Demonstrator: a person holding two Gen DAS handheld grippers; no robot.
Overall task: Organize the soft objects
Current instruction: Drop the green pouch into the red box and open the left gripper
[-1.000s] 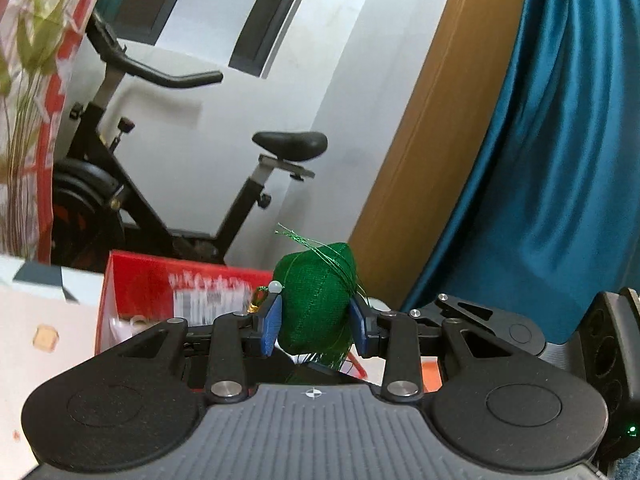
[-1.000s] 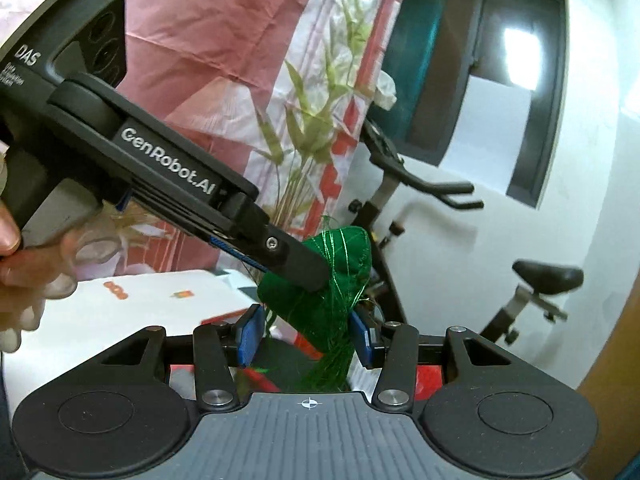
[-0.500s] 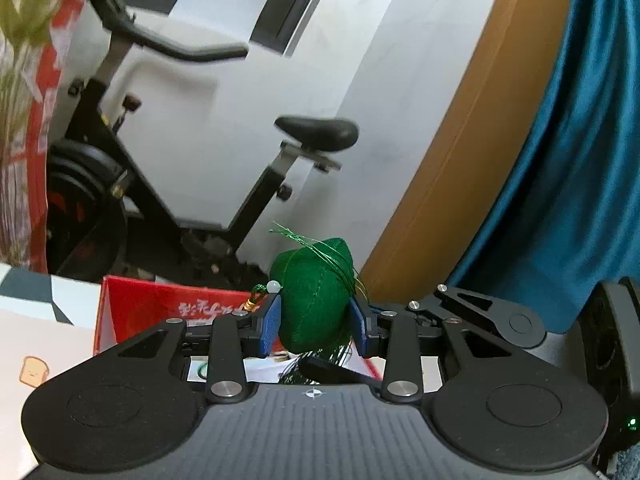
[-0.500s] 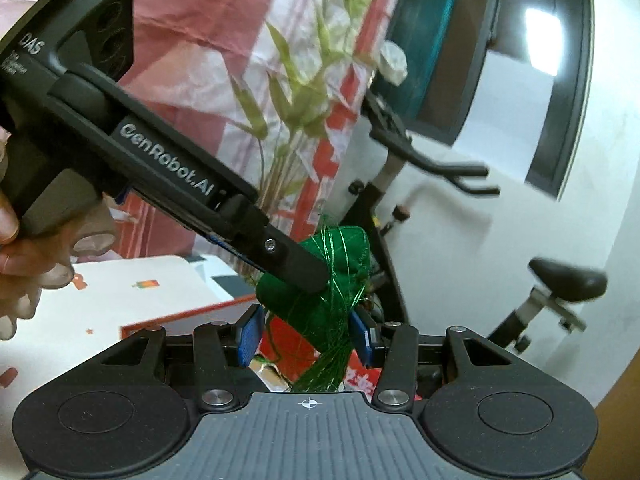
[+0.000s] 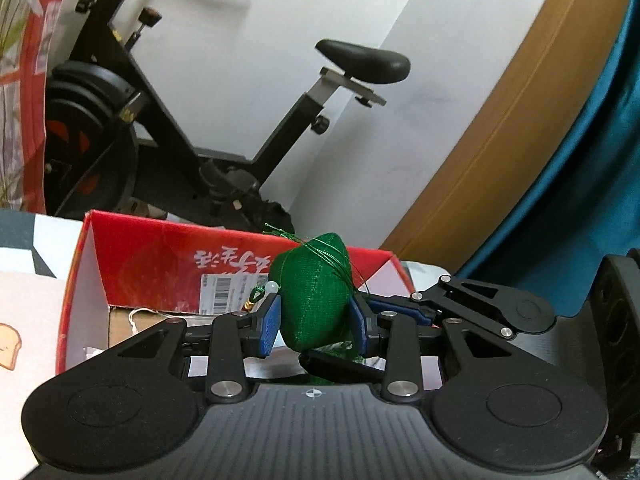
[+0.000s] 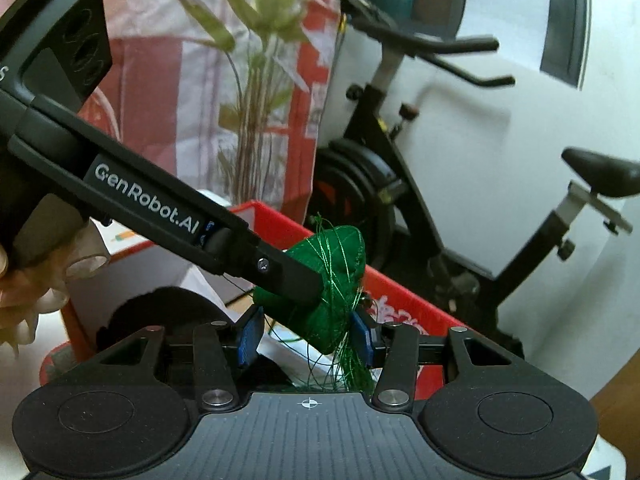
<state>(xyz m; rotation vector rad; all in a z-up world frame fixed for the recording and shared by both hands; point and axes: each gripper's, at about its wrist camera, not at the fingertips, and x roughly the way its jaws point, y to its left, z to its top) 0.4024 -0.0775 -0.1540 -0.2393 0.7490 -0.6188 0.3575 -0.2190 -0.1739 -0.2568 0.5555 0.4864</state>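
A green stuffed pouch (image 5: 316, 300) with loose shiny green threads hangs in the air between both grippers. My left gripper (image 5: 314, 320) is shut on it, blue pads pressing its two sides. From the other side my right gripper (image 6: 306, 340) also grips the pouch (image 6: 340, 276), its right pad against the fabric and tassel. One finger (image 6: 284, 270) of the left gripper crosses in front of the pouch. A finger (image 5: 340, 364) of the right gripper shows under the pouch. An open red cardboard box (image 5: 140, 264) sits just below and beyond.
An exercise bike (image 5: 192, 128) stands behind the box by the white wall. A wooden door frame (image 5: 500, 128) and teal curtain (image 5: 592, 160) are at the right. A floral cloth (image 6: 160, 60) hangs at the left. A hand (image 6: 20, 292) holds the left gripper's handle. The white tabletop (image 5: 24, 312) lies left of the box.
Both grippers have travelled together with the pouch, down and toward the red box. The box now looks larger and nearer, and its inside has come into view.
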